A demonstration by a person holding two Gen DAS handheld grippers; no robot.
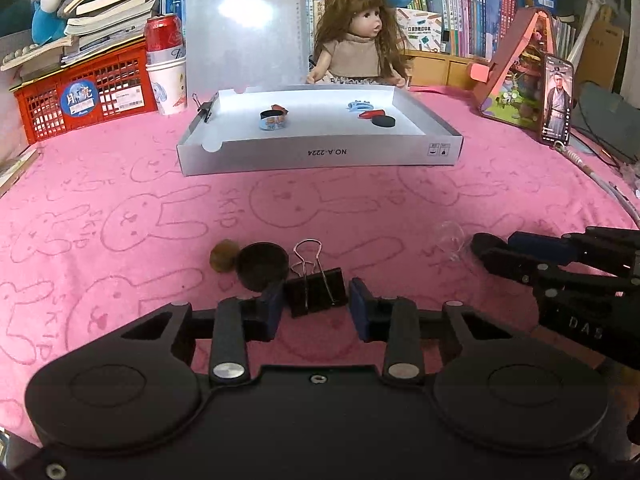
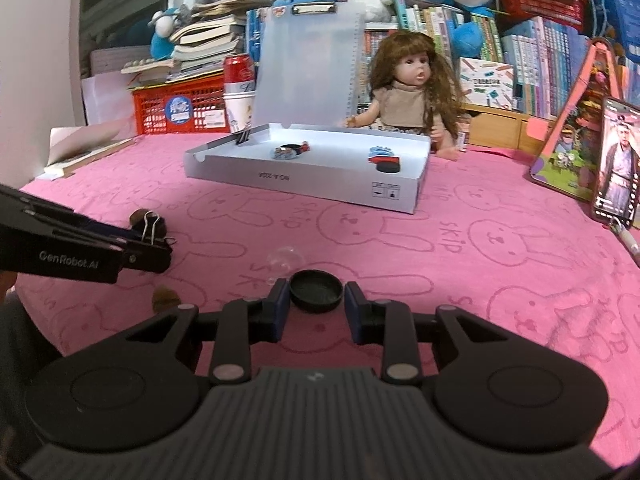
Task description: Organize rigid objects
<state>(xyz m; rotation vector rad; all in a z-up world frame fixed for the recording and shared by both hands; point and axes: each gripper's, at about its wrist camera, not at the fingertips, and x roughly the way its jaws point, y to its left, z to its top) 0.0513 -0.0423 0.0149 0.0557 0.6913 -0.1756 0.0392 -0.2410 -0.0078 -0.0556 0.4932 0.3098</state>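
A black binder clip (image 1: pixel 316 294) with wire handles lies on the pink cloth between the pads of my left gripper (image 1: pixel 316 304), which is shut on it. Just beyond its left finger sit a black round lid (image 1: pixel 262 266) and a brown ball (image 1: pixel 224 256). My right gripper (image 2: pixel 316 304) is shut on another black round lid (image 2: pixel 316 291), low over the cloth. It enters the left wrist view from the right, as the right gripper (image 1: pixel 482 246). The left gripper (image 2: pixel 160 254) shows at the left of the right wrist view, the clip's handles (image 2: pixel 150 222) standing above it.
A white shallow box (image 1: pixel 320 156) stands mid-table with a tape roll (image 1: pixel 272 120), a black disc (image 1: pixel 383 121) and small red and blue pieces inside. A clear dome (image 2: pixel 284 259) and a brown lump (image 2: pixel 164 298) lie near my right gripper. A doll (image 1: pixel 360 36), phone (image 1: pixel 556 100) and red crate (image 1: pixel 84 92) line the back.
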